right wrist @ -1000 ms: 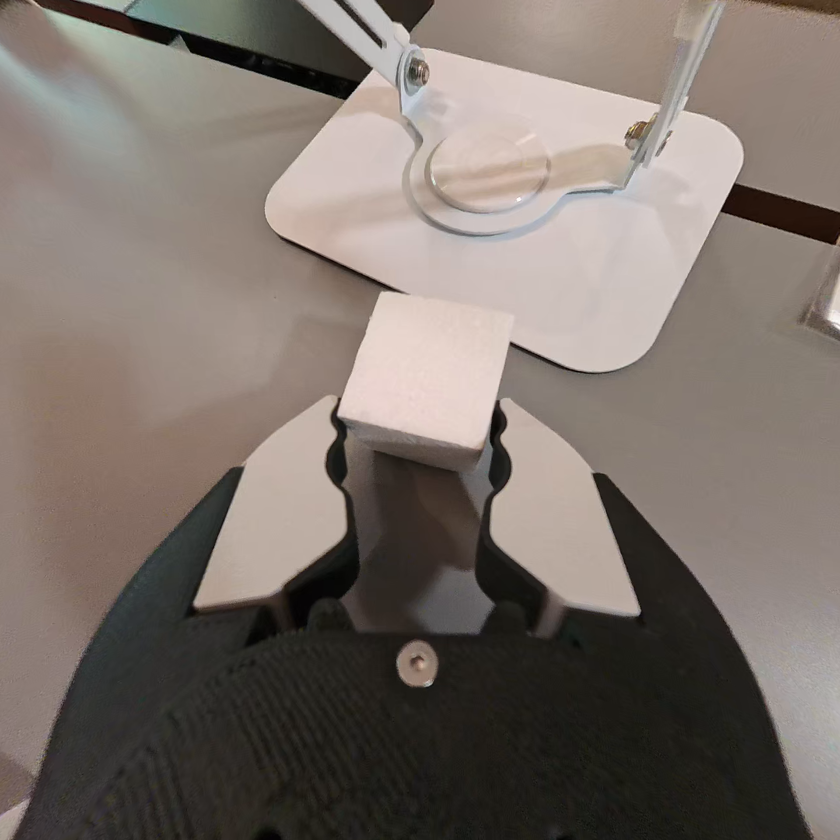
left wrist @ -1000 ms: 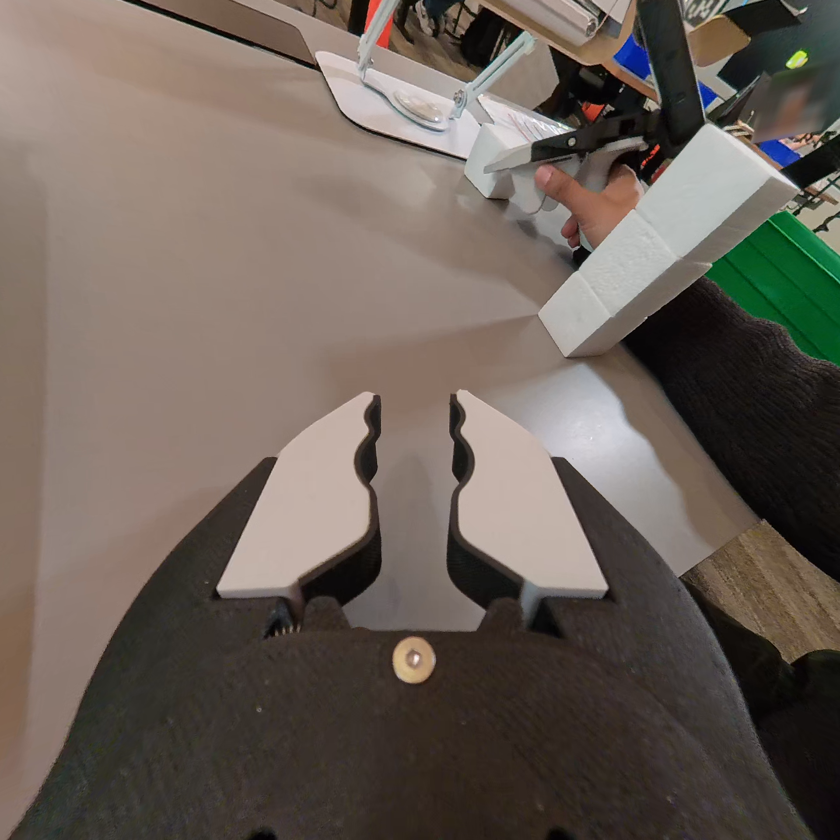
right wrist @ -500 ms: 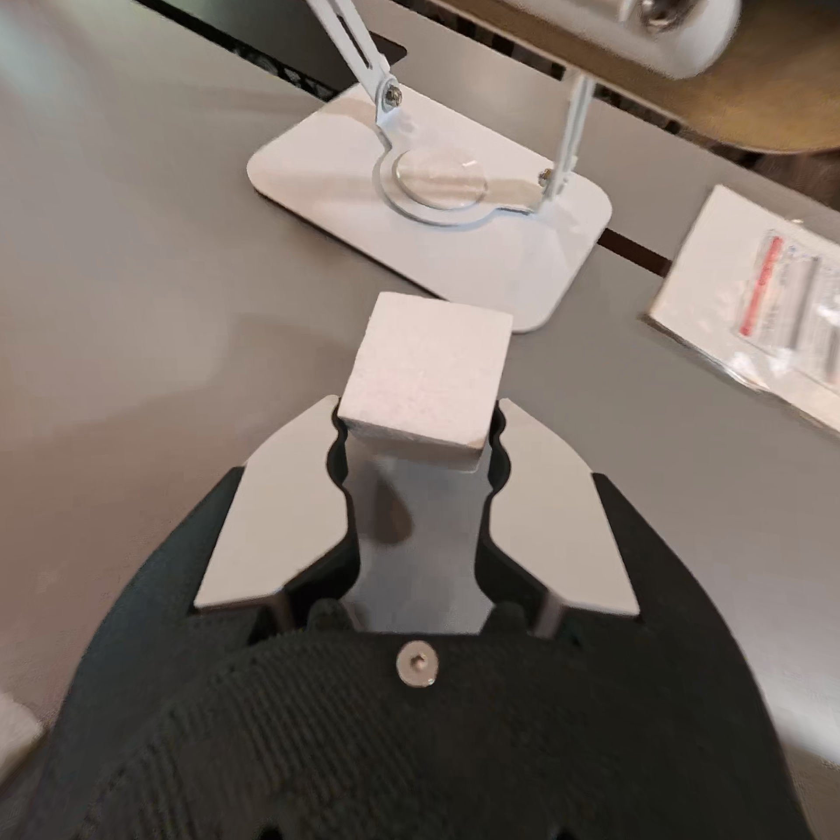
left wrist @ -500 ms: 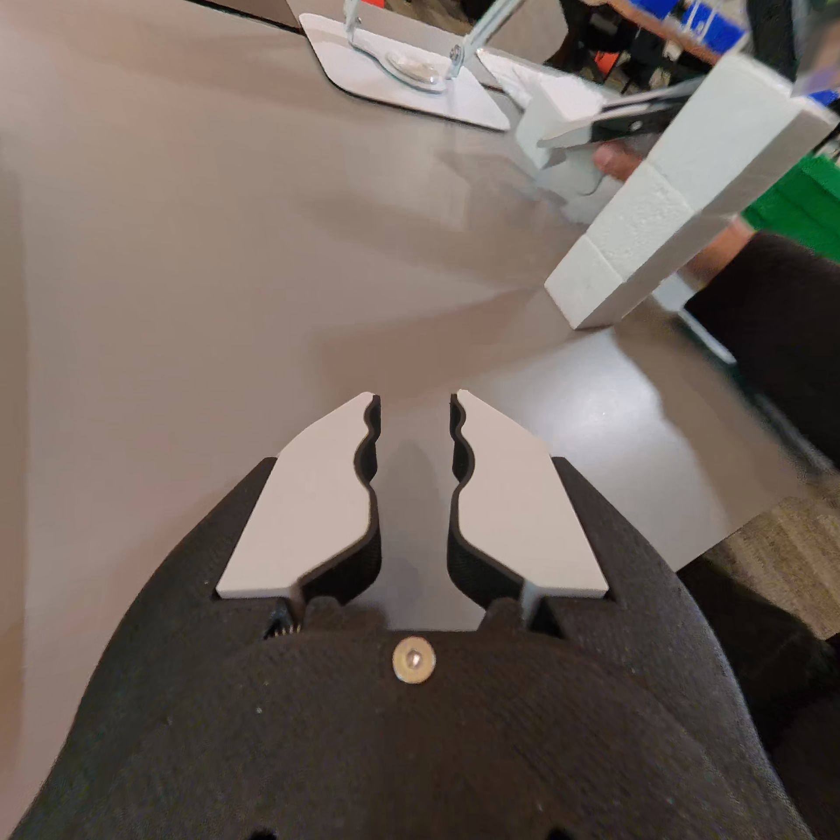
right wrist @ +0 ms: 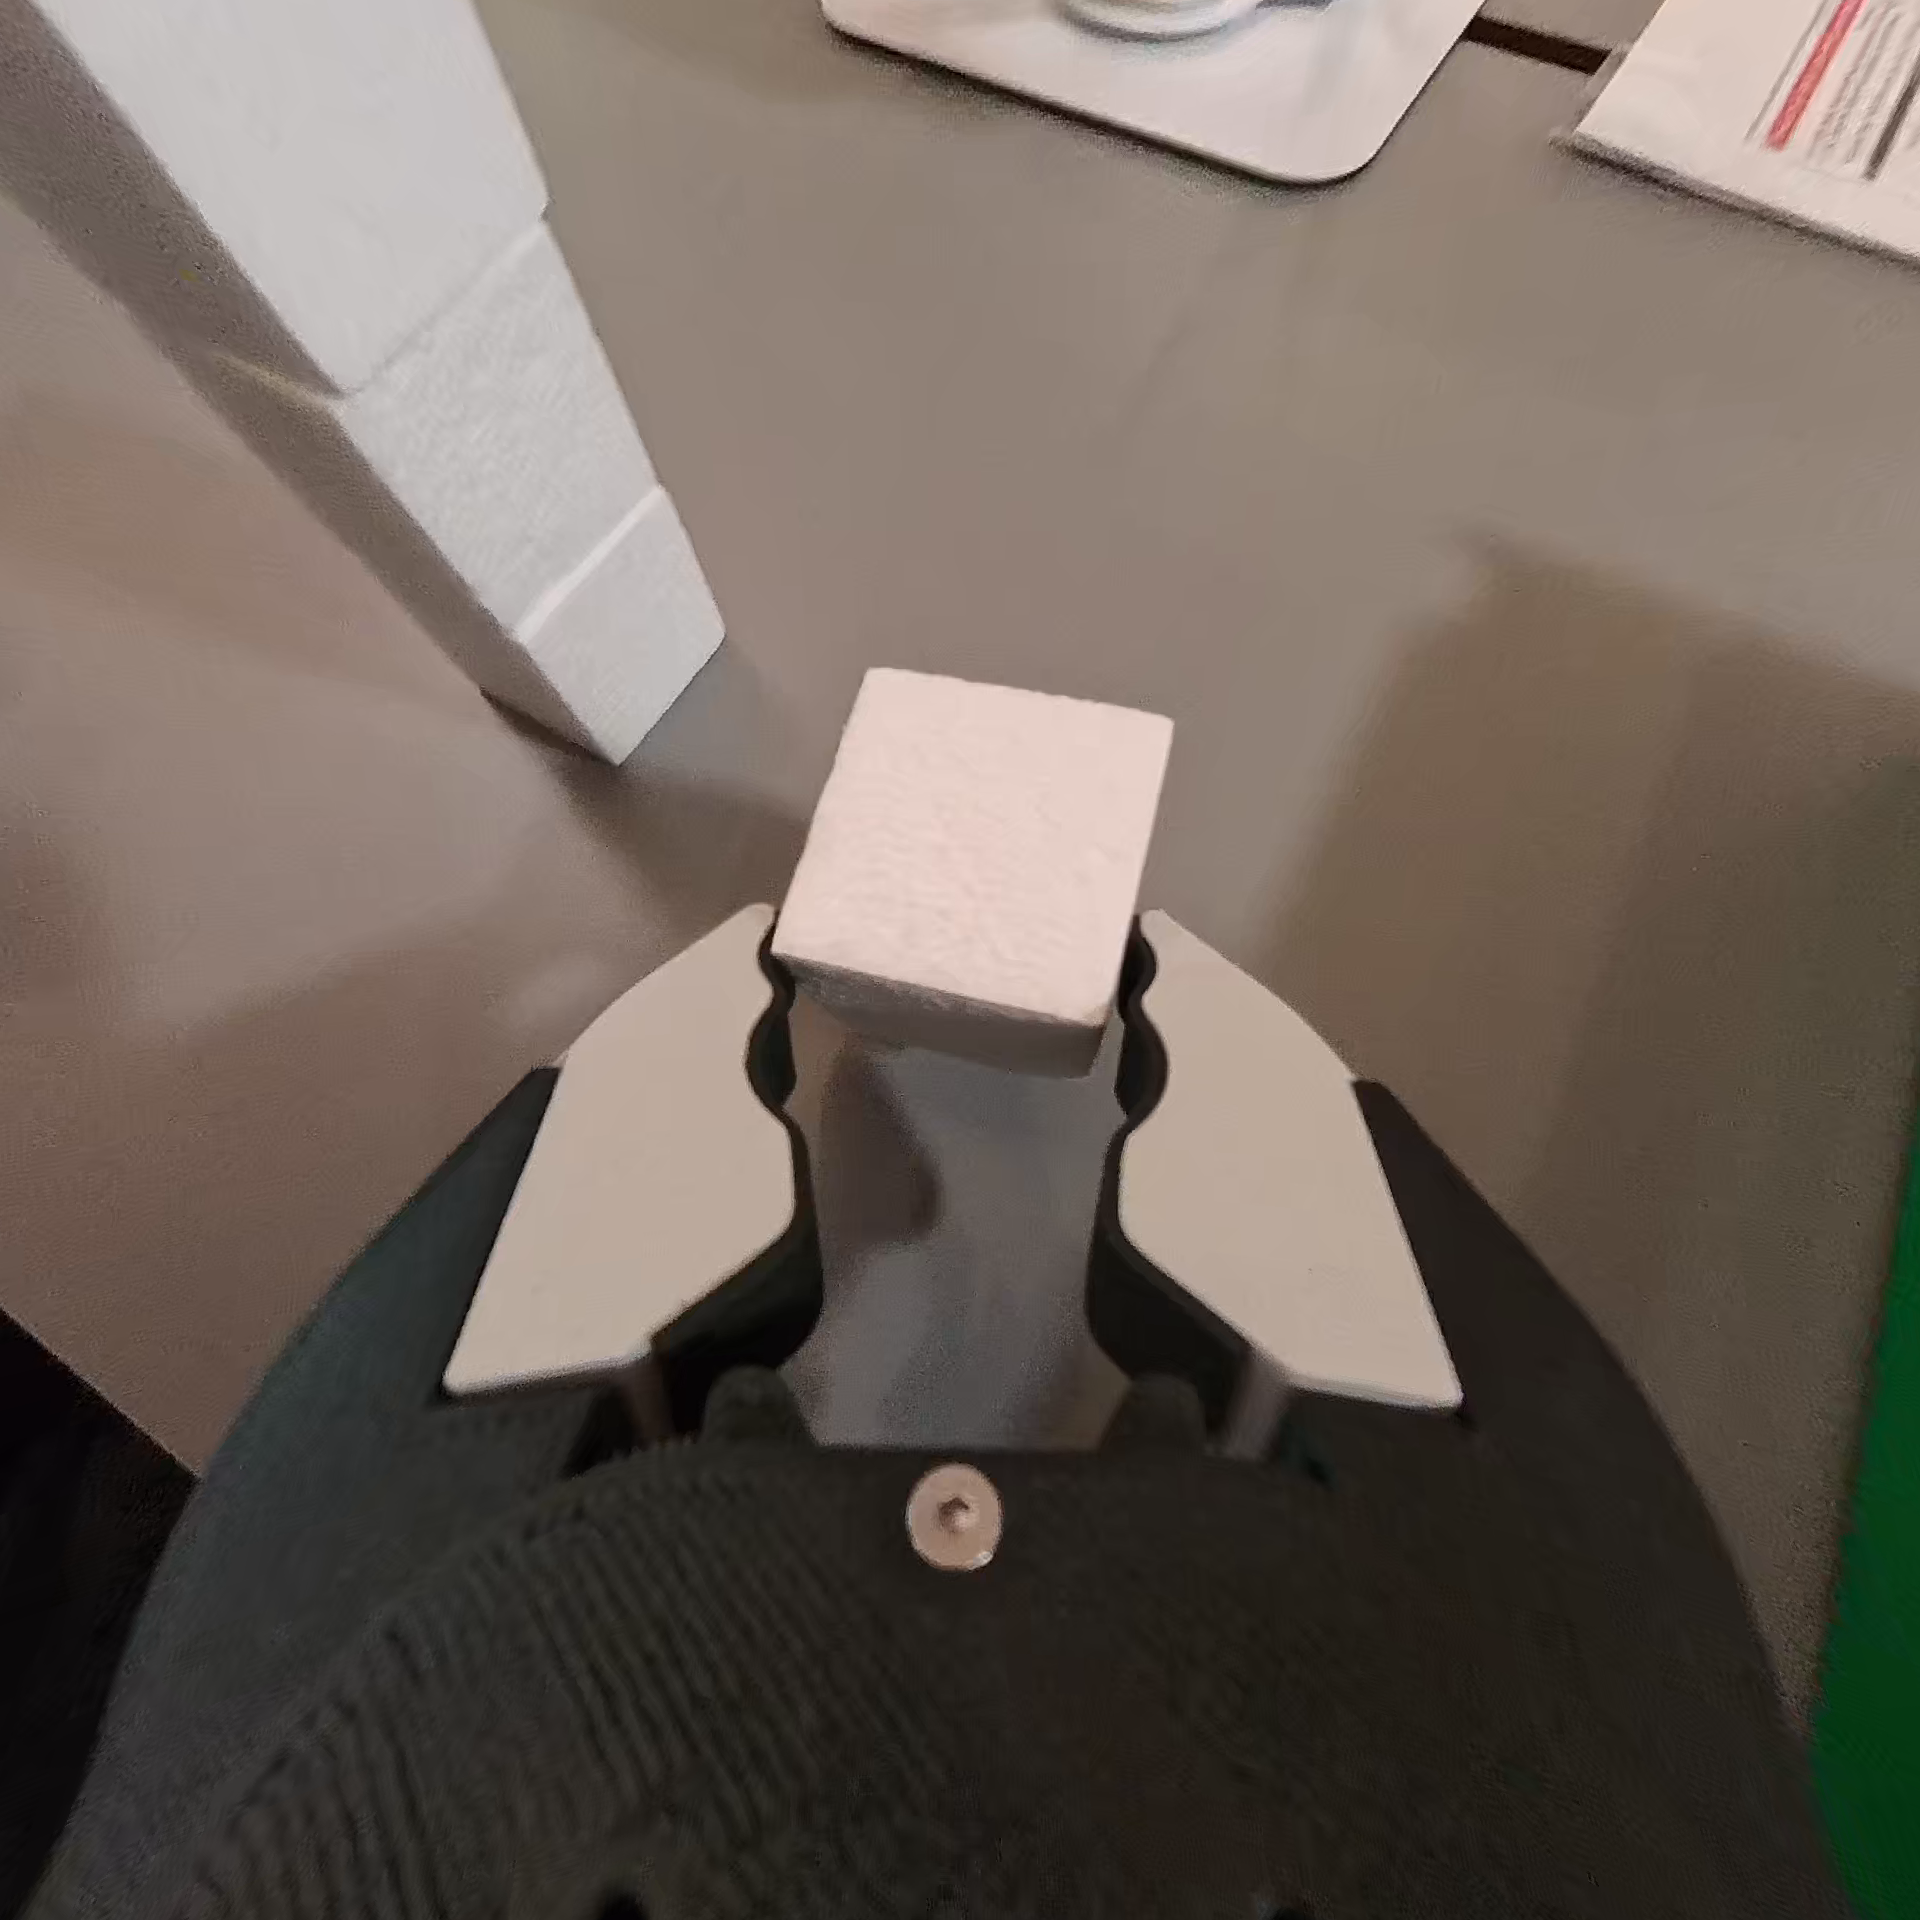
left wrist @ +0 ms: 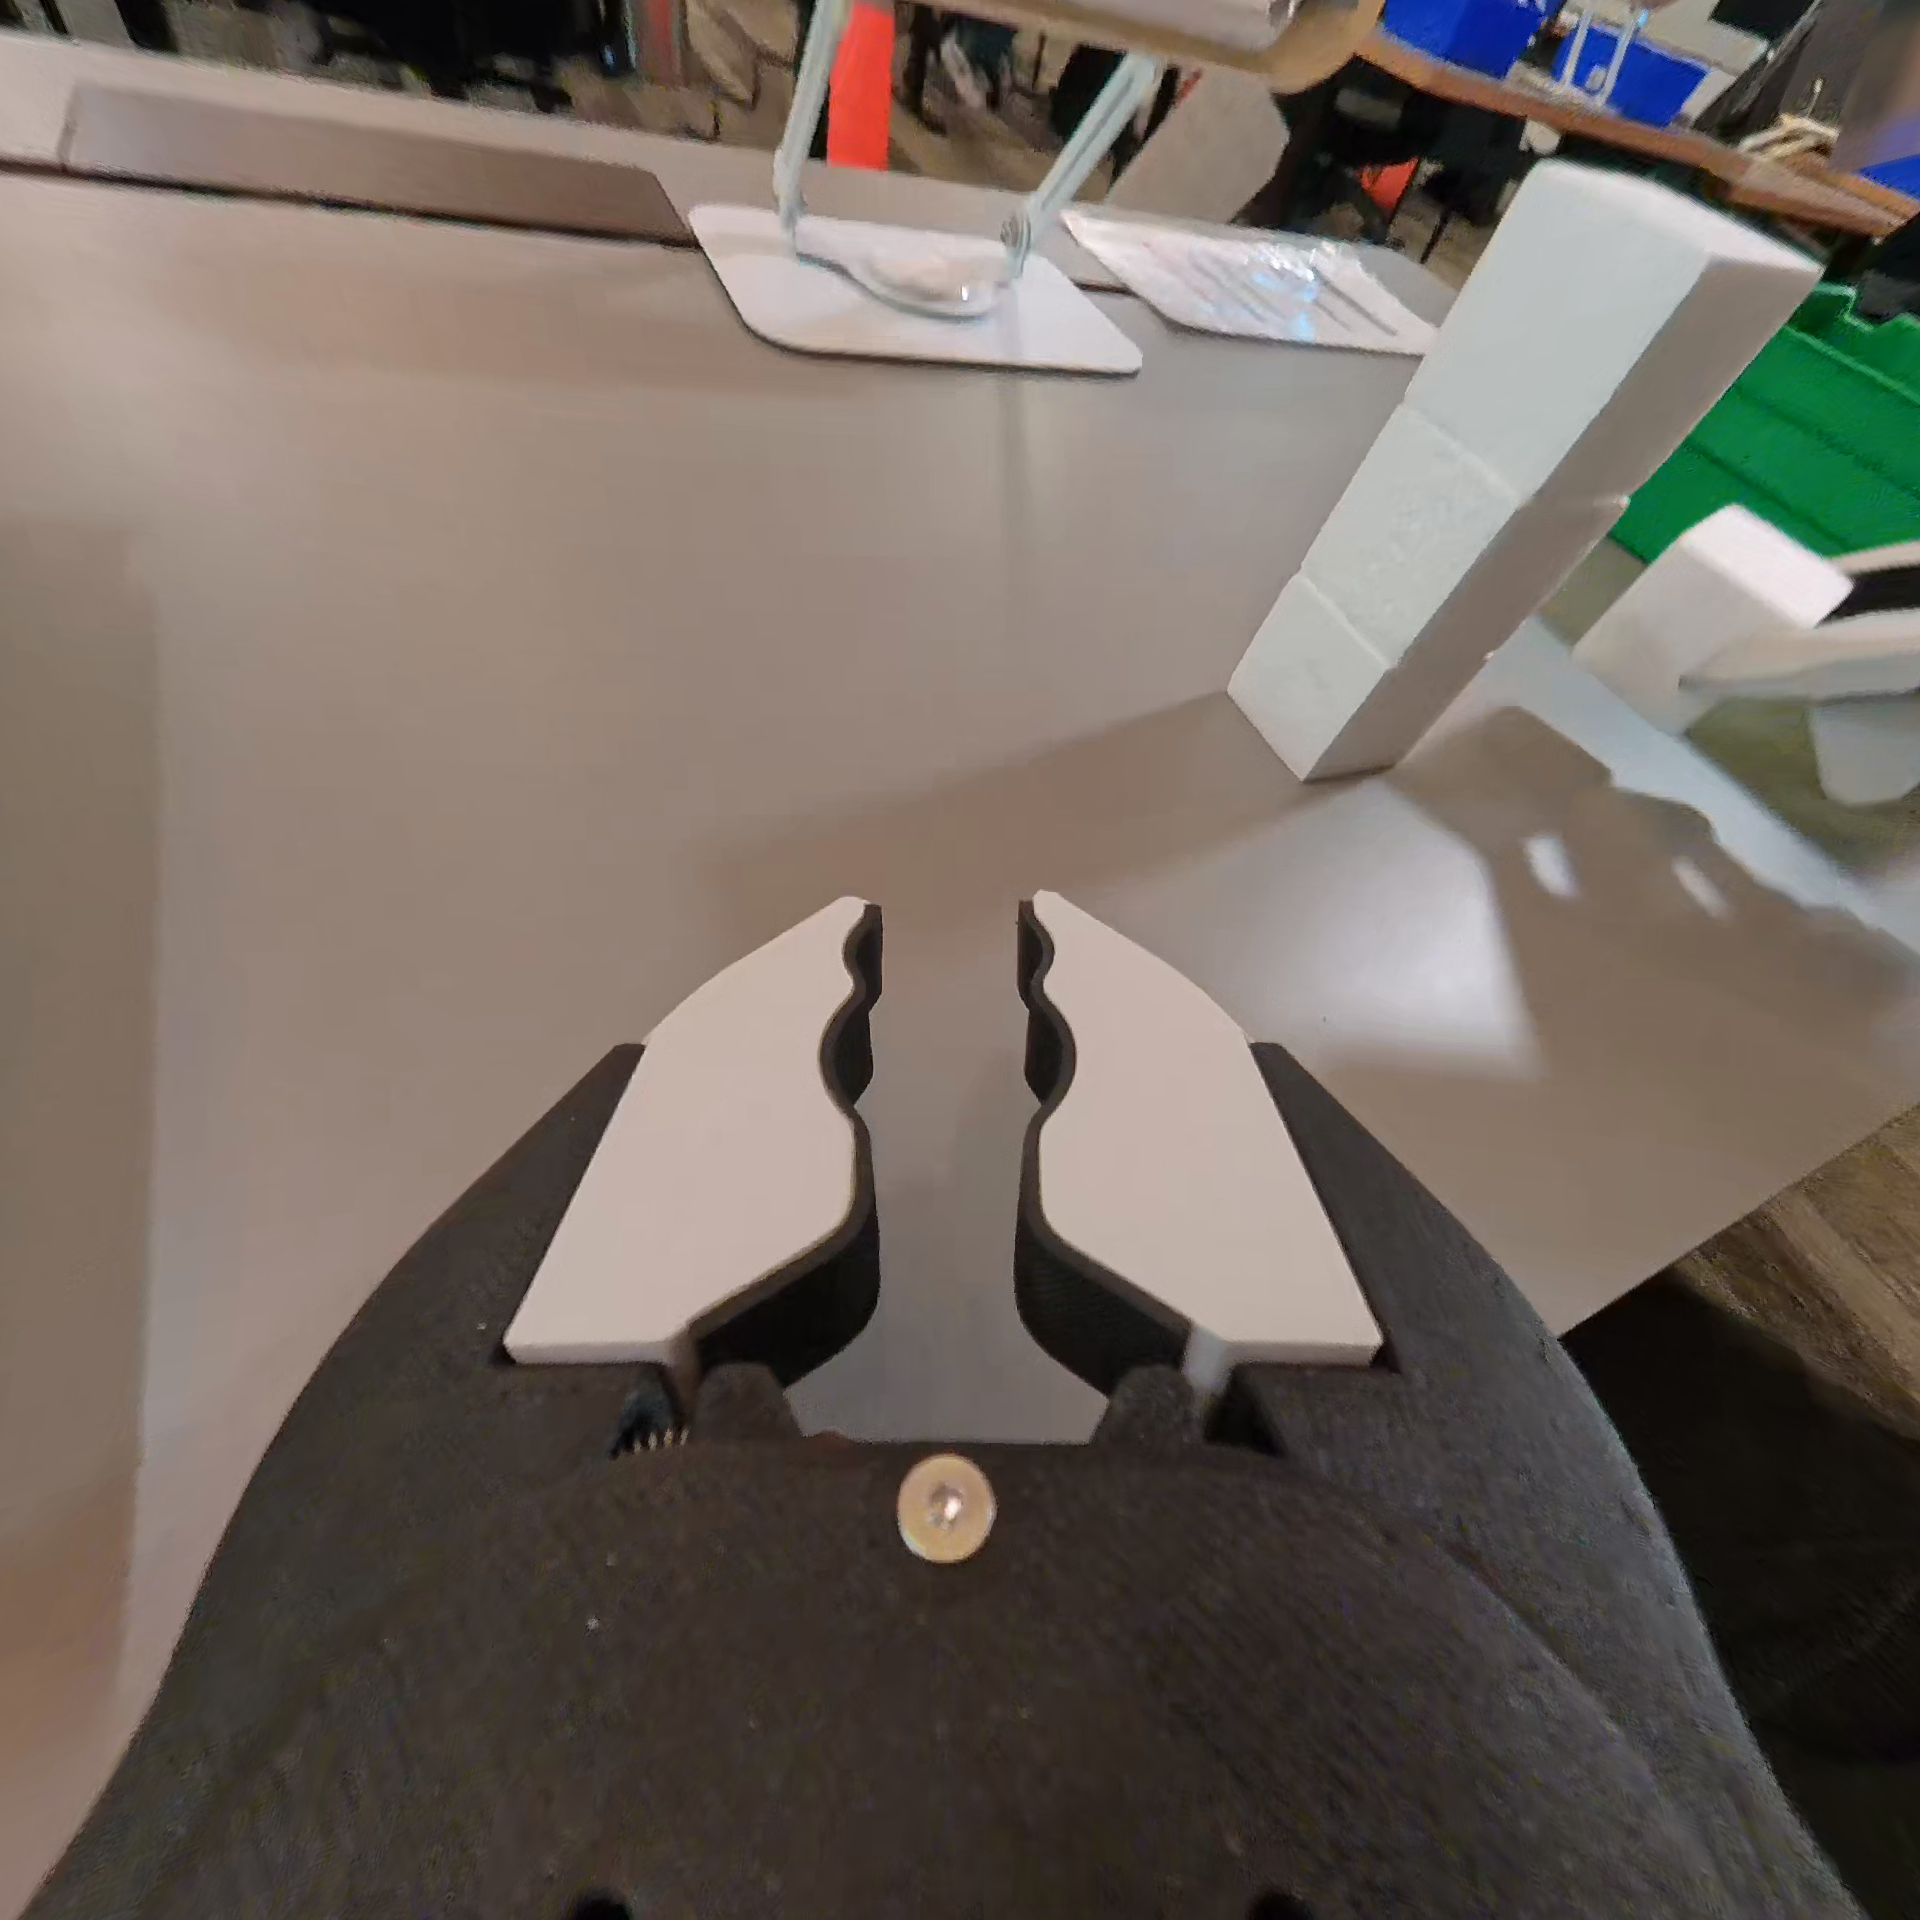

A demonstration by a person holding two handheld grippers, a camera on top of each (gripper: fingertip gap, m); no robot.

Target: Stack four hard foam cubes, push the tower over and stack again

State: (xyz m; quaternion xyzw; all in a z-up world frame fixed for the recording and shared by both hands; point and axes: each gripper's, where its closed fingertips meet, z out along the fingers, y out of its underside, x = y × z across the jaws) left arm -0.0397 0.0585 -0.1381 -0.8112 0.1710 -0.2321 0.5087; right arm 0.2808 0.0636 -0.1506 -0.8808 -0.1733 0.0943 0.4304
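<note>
My right gripper [right wrist: 954,925] is shut on a white foam cube [right wrist: 977,862] and holds it above the grey table [right wrist: 1247,468]. A stack of white foam cubes [right wrist: 436,364] stands on the table just to the cube's upper left. In the left wrist view the same stack [left wrist: 1475,488] stands at the right, and the right gripper with its cube [left wrist: 1725,613] shows beyond it at the far right edge. My left gripper [left wrist: 949,914] is open and empty, low over bare table, left of and nearer than the stack.
A white stand base plate [left wrist: 914,301] with two metal arms sits at the table's far side, also in the right wrist view [right wrist: 1195,83]. A white sheet in a clear bag [left wrist: 1247,275] lies beside it. A green bin [left wrist: 1829,436] stands past the right table edge. Across from one pair of fingers to the other is roughly 35 cm.
The right gripper has carried its cube back from the stand base to beside the foam stack. The left gripper has shifted its view rightward; its jaws look unchanged.
</note>
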